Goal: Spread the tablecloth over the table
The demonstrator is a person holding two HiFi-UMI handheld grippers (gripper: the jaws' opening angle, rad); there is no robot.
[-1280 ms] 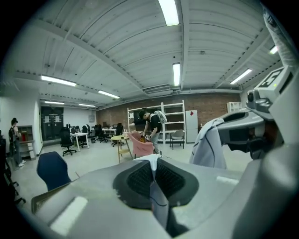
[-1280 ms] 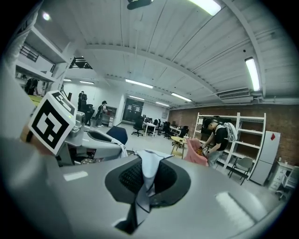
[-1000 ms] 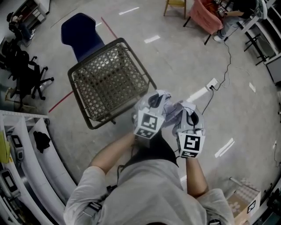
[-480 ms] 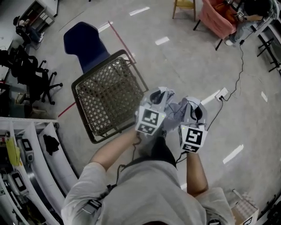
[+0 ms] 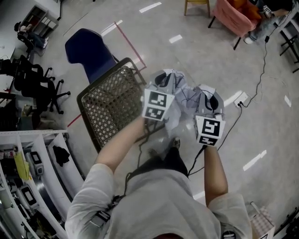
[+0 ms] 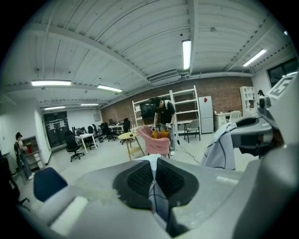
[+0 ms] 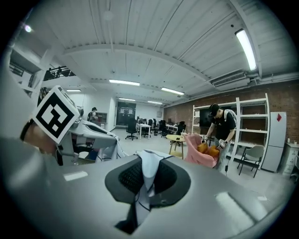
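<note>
**Tablecloth held bunched between two grippers above the floor**

The tablecloth (image 5: 181, 99) is one pale cloth with thin dark lines. It hangs crumpled in the air in front of the person, between the two grippers. The left gripper (image 6: 154, 179) has its jaws closed on a fold of the cloth. The right gripper (image 7: 145, 179) is clamped on another fold in the same way. The two grippers are near each other, side by side.

Under them is a grey concrete floor (image 5: 196, 60) with short white tape marks and one red line. One white power strip (image 5: 241, 99) lies on the floor, with a black cable running from it.

One wire mesh basket (image 5: 111, 108) stands on the floor just left of the left gripper. I cannot tell if anything lies in it. Behind the basket is one blue chair (image 5: 87, 48), and further left a black office chair (image 5: 30, 81). At the top are one pink armchair (image 5: 232, 17) and one wooden stool (image 5: 197, 5). White shelves (image 5: 39, 161) fill the lower left corner.

In both gripper views the room is large, with a brick back wall, ceiling lamps and desks.
</note>
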